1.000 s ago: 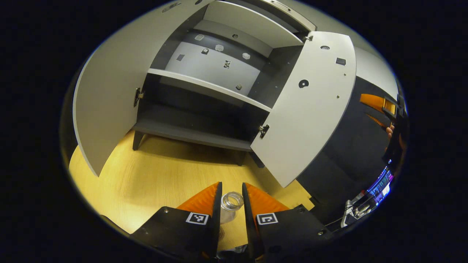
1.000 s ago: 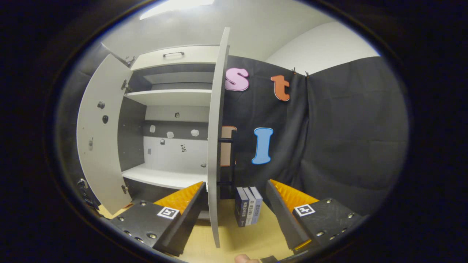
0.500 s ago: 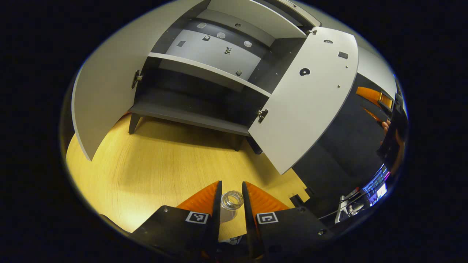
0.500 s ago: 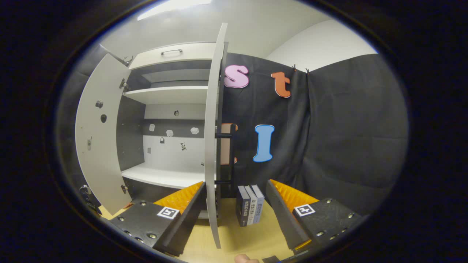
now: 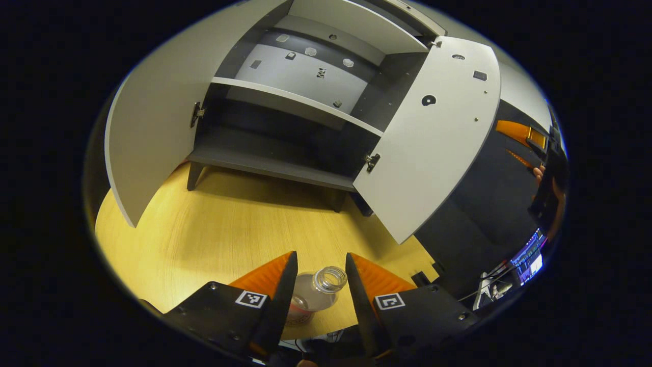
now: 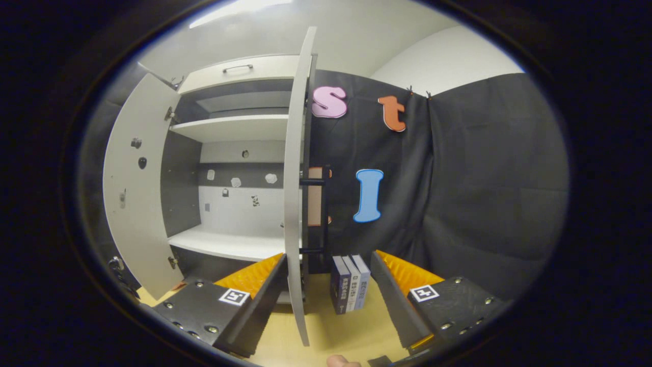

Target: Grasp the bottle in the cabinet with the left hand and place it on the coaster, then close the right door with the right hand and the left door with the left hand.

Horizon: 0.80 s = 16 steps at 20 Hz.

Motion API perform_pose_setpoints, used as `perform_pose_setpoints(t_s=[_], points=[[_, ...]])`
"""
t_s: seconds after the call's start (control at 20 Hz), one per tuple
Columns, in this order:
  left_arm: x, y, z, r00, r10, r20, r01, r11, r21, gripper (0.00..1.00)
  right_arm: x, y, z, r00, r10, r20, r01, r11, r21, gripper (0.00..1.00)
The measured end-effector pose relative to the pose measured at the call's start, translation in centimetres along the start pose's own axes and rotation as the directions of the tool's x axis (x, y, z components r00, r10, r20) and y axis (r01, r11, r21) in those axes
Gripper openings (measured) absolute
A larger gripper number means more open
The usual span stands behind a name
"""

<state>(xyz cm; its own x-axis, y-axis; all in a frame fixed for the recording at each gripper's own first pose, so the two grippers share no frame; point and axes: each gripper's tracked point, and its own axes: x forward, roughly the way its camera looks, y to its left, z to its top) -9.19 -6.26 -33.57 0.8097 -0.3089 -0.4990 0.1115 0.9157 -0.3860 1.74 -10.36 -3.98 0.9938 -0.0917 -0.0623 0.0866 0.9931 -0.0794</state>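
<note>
Cabinet (image 5: 285, 168), bottle (image 5: 316, 295) on table (image 5: 214, 239)

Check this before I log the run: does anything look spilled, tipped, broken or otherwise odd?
Nothing stands out. The bottle stands upright on the wooden table between the open left claw, with no spill near it. Both cabinet doors, left and right, hang open undamaged. The books stand upright.

My left claw (image 5: 317, 285) and right claw (image 6: 328, 290) have black housings with silver screws, ribbed wedge fingers and square black-and-white markers.
</note>
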Motion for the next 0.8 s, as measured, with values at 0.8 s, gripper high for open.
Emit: perform_pose_setpoints(t_s=[0.8], points=[[-4.1, -4.6, 17.8, 0.932, 0.016, 0.363, -0.067, 0.990, 0.127, 0.64, 0.2, -1.7, 0.9, 0.999, -0.034, 0.030, 0.034, 0.999, 0.001, 0.98]])
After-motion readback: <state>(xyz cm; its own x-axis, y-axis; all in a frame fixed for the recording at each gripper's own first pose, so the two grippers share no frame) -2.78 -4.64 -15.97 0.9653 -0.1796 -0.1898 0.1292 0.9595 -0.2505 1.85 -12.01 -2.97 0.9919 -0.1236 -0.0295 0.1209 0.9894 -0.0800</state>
